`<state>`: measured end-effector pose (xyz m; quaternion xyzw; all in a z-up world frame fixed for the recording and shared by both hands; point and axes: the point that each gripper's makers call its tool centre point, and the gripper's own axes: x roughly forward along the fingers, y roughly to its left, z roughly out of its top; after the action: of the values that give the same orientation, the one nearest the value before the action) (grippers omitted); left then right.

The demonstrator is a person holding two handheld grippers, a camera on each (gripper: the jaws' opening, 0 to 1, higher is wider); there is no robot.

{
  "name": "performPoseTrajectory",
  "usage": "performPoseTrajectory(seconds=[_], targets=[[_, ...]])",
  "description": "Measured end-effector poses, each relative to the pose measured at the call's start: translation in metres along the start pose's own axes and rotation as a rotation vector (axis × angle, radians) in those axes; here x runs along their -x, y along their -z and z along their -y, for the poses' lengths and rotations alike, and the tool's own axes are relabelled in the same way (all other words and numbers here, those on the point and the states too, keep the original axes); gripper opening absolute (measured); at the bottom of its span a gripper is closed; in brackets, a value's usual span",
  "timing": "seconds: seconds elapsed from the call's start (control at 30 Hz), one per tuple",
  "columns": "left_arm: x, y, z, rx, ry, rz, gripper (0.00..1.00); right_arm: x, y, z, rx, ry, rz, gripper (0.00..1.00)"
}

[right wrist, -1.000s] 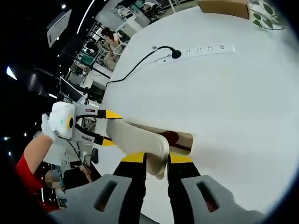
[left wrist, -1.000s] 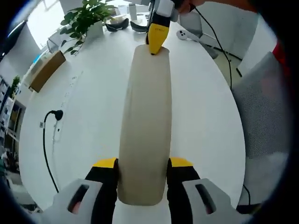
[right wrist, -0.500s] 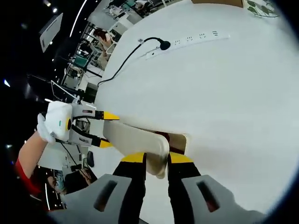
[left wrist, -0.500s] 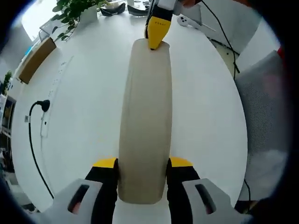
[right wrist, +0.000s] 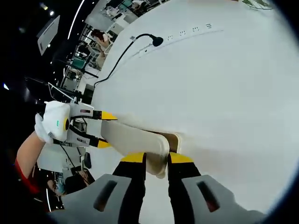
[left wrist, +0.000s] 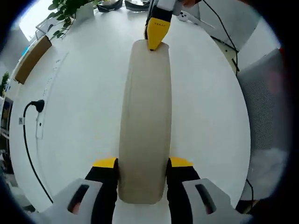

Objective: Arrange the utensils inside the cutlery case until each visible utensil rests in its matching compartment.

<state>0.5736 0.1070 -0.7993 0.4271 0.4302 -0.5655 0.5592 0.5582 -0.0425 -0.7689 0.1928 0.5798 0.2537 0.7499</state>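
A long beige cutlery case lid stretches away over the white table. My left gripper is shut on its near end, a yellow-tipped jaw on each side. My right gripper is clamped on the far end. In the right gripper view the lid runs left from my right gripper to the left gripper. Under the lid's near end a strip of the case base shows, beige with a dark inside. Any utensils are hidden.
A white power strip with a black plug and cord lies at the left. A cardboard box and a plant stand far left. A grey chair sits beyond the table's right edge. A gloved hand holds the left gripper.
Less of the case base shows beneath the lid than a second ago. Both views have shifted a little across the table. Both grippers keep their hold.
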Motion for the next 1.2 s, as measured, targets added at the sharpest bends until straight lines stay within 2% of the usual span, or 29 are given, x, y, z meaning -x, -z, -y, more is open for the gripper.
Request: performPoseTrajectory(seconds=[0.27, 0.57, 0.7, 0.87, 0.93, 1.0, 1.07, 1.17, 1.2], targets=[[-0.007, 0.006, 0.002, 0.002, -0.004, -0.027, 0.41, -0.008, 0.0, 0.0, 0.044, 0.02, 0.004, 0.15], [-0.01, 0.005, 0.0, 0.017, -0.012, -0.027, 0.41, -0.01, -0.002, 0.007, 0.068, 0.049, 0.049, 0.15], [-0.011, 0.005, 0.001, 0.017, -0.012, -0.033, 0.41, -0.01, 0.0, 0.013, 0.095, 0.079, 0.037, 0.13], [-0.013, 0.006, 0.0, 0.027, -0.012, -0.034, 0.41, -0.008, -0.003, 0.016, 0.097, 0.084, 0.057, 0.13], [-0.013, 0.005, 0.001, 0.029, -0.013, -0.032, 0.41, -0.006, -0.006, 0.019, 0.111, 0.1, 0.082, 0.16], [-0.014, 0.006, -0.002, 0.032, -0.01, -0.034, 0.41, -0.006, -0.005, 0.025, 0.115, 0.118, 0.093, 0.23], [-0.016, 0.007, -0.006, 0.03, -0.011, -0.035, 0.41, -0.008, -0.003, 0.03, 0.089, 0.111, 0.101, 0.26], [-0.017, 0.008, -0.006, 0.029, -0.01, -0.038, 0.41, -0.013, 0.007, 0.022, -0.053, 0.013, 0.091, 0.2], [-0.017, 0.008, -0.006, 0.028, -0.01, -0.041, 0.41, -0.014, 0.007, 0.024, -0.073, 0.002, 0.1, 0.17]])
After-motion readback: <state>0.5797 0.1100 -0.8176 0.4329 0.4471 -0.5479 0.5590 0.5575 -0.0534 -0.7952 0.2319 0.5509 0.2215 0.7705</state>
